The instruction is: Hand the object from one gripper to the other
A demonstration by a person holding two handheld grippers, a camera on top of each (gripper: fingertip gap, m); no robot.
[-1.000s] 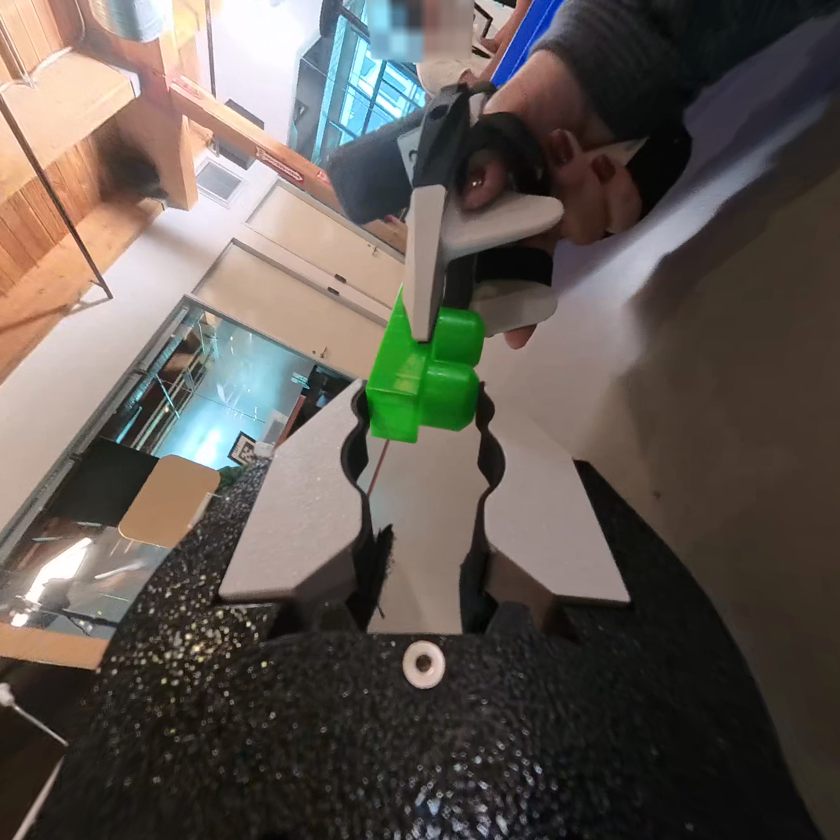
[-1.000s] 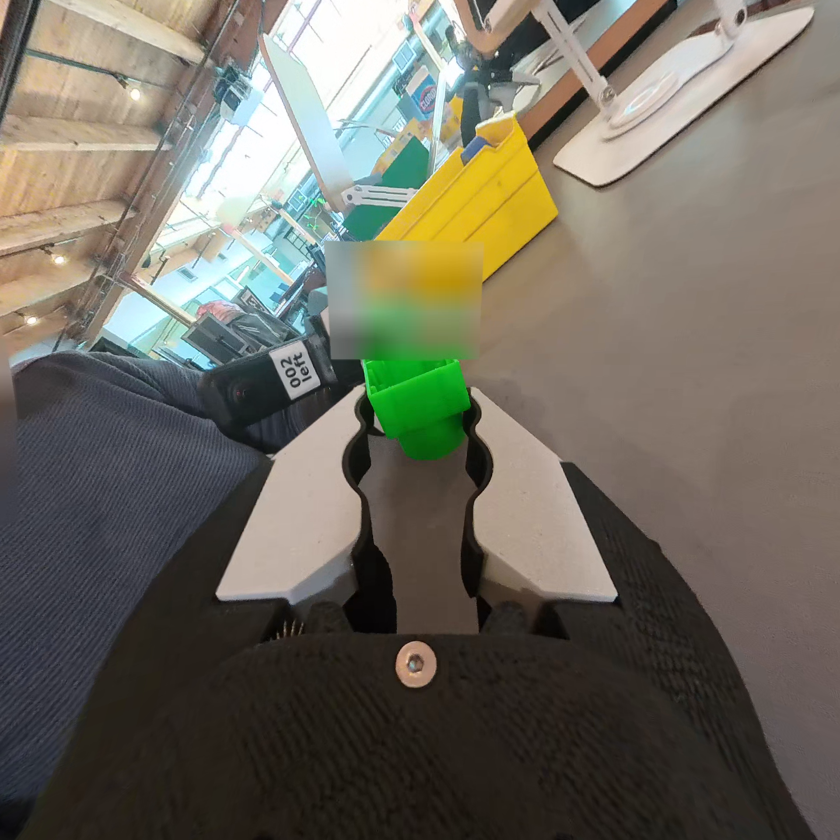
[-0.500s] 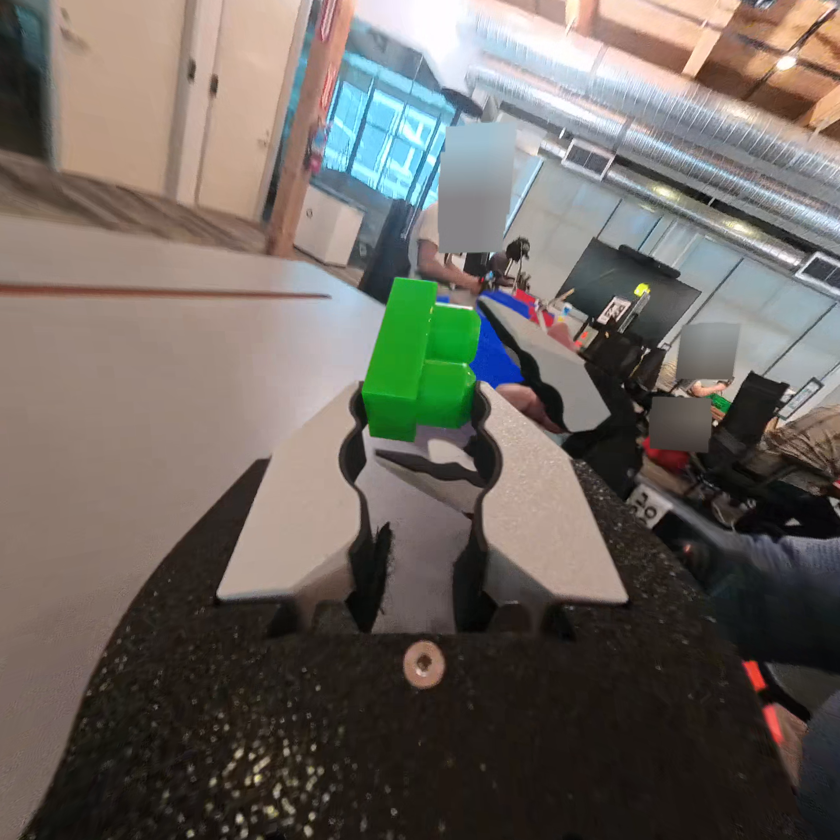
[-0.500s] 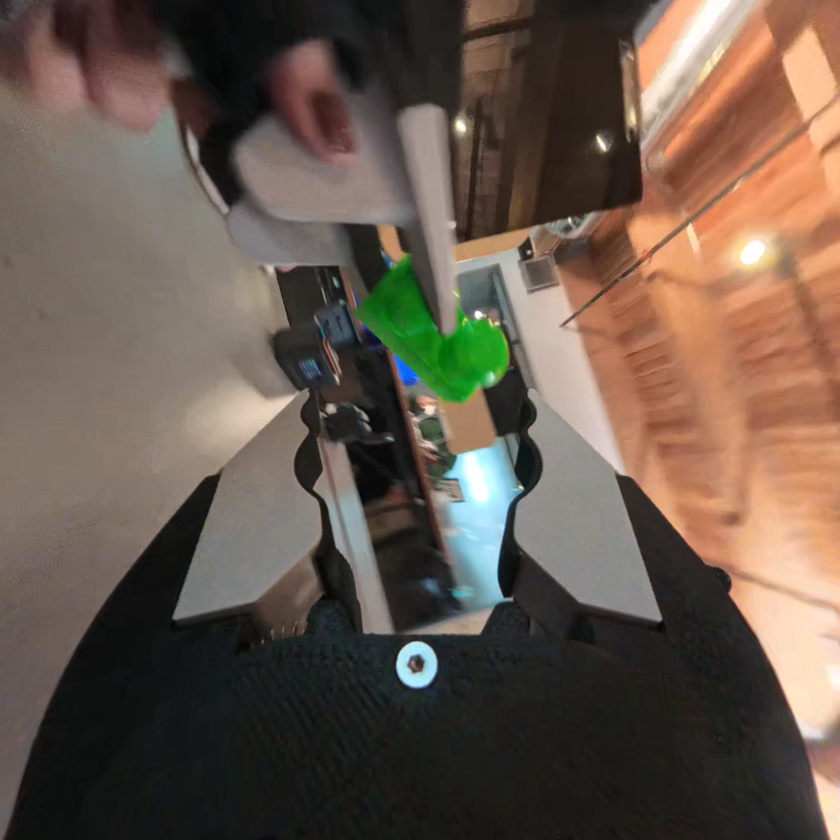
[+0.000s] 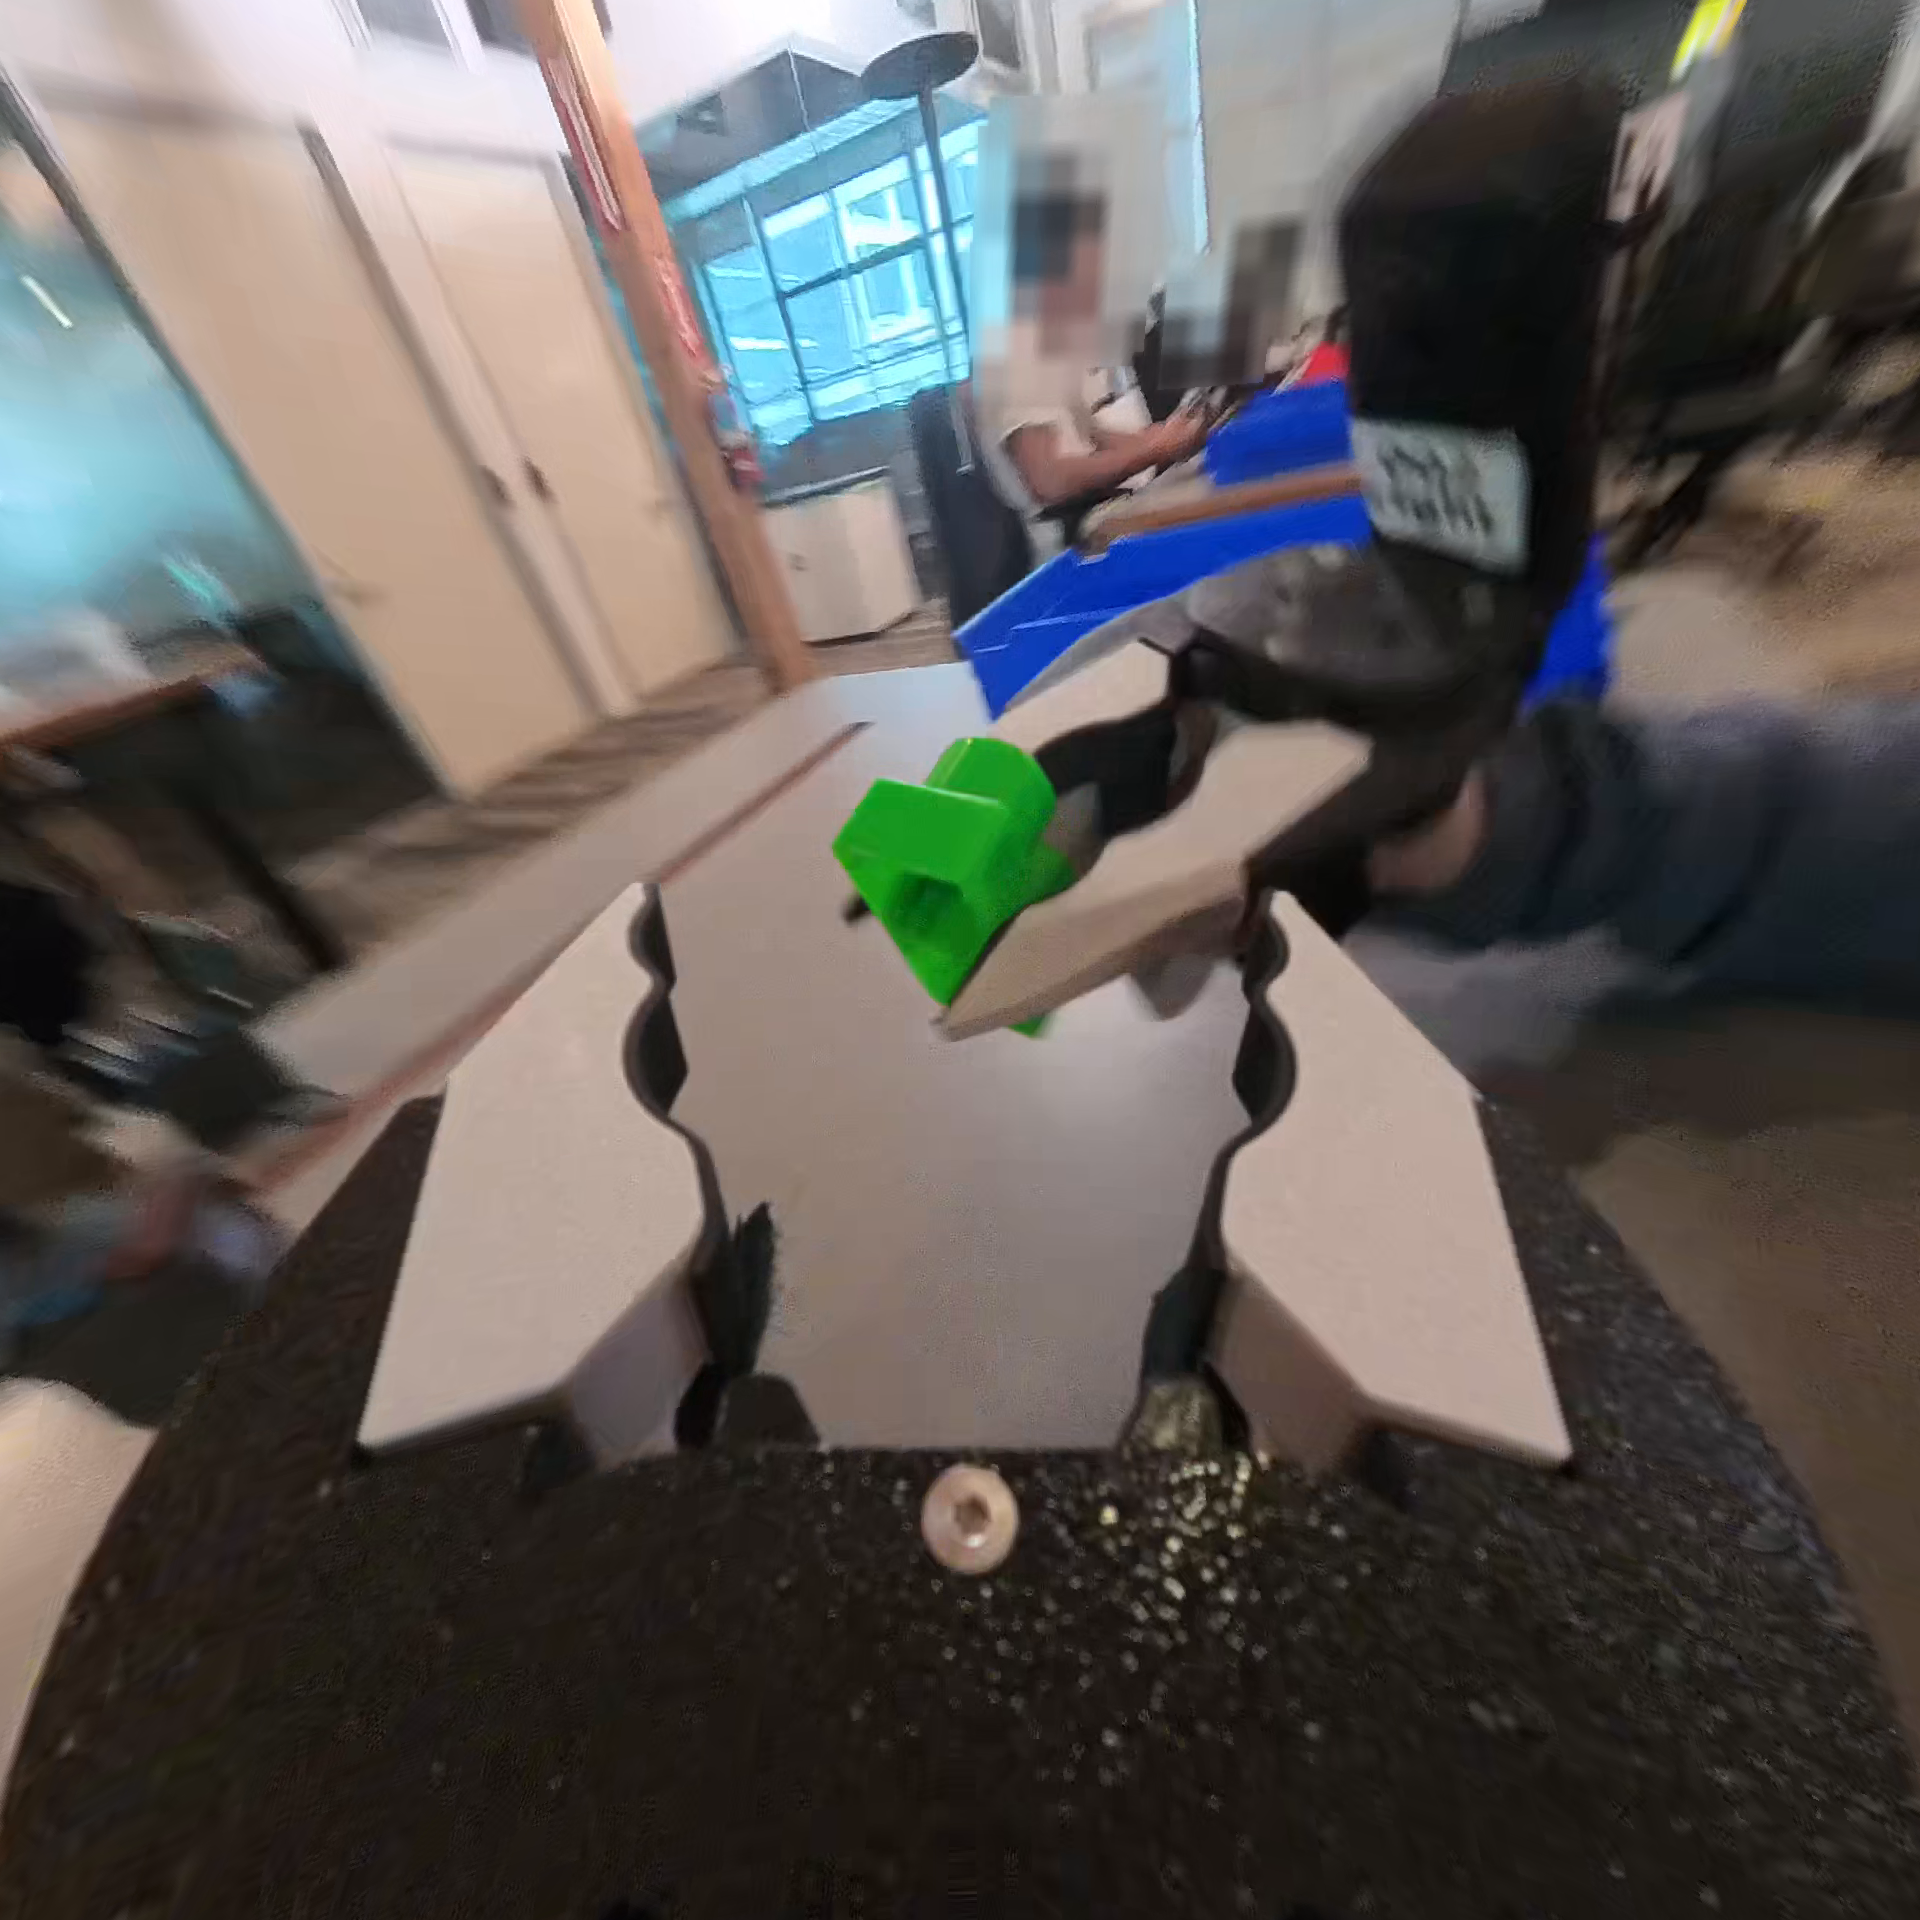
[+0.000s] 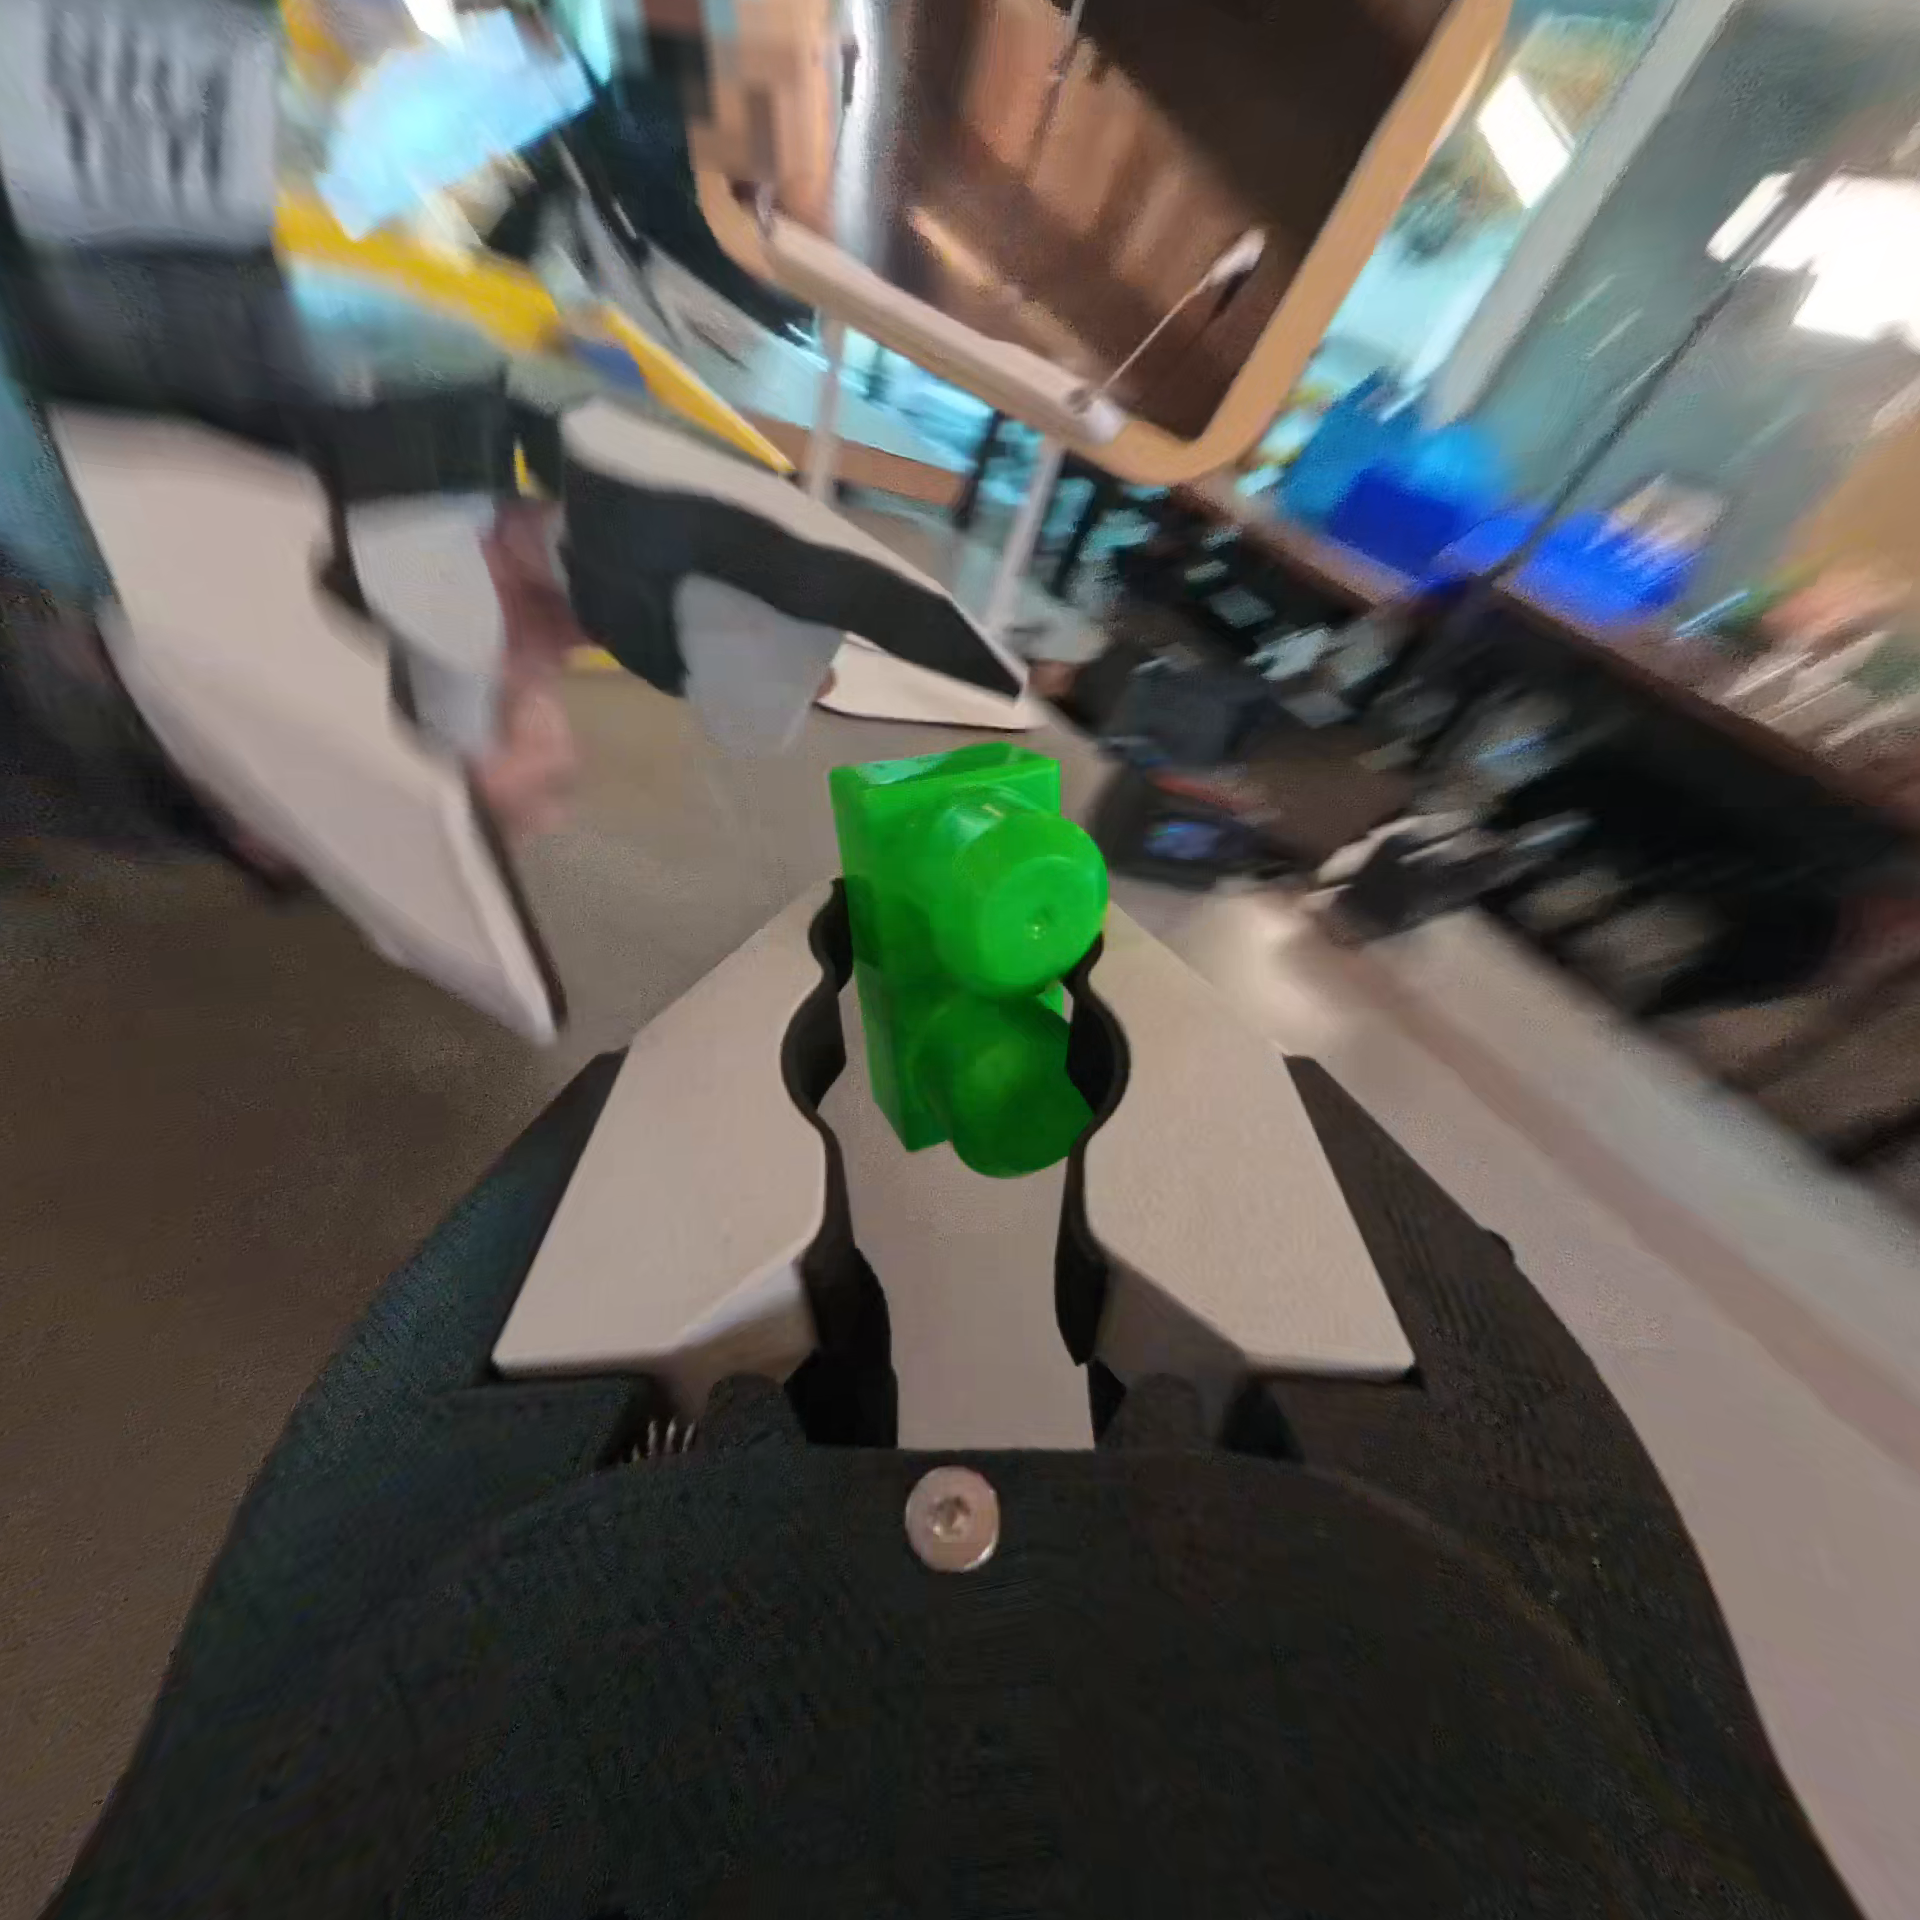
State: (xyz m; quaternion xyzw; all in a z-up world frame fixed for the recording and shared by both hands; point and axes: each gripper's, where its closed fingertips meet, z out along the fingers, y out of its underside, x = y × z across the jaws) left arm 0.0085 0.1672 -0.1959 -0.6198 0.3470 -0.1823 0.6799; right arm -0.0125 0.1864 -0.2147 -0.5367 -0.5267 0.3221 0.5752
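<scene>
A bright green toy block point(image 6: 966, 935) with two round studs sits between the tips of my right gripper point(image 6: 961, 914), which is shut on it. In the left wrist view the same block point(image 5: 935, 862) is held above the grey table by the right gripper's fingers point(image 5: 1143, 904), which come in from the right. My left gripper point(image 5: 953, 899) is open, its jaws wide apart and empty, just short of the block. In the right wrist view the left gripper's fingers point(image 6: 312, 748) show blurred at the upper left, spread and clear of the block.
The grey table point(image 5: 935, 1195) lies under both grippers. Blue bins point(image 5: 1091, 603) stand at its far right edge, with a seated person behind them. A white stand base point(image 6: 914, 686) and a yellow bin point(image 6: 665, 374) lie beyond the block. Both views are motion-blurred.
Half a second ago my left gripper was shut on the block and my right was open. Now the right is shut on it, and the left has opened and let go.
</scene>
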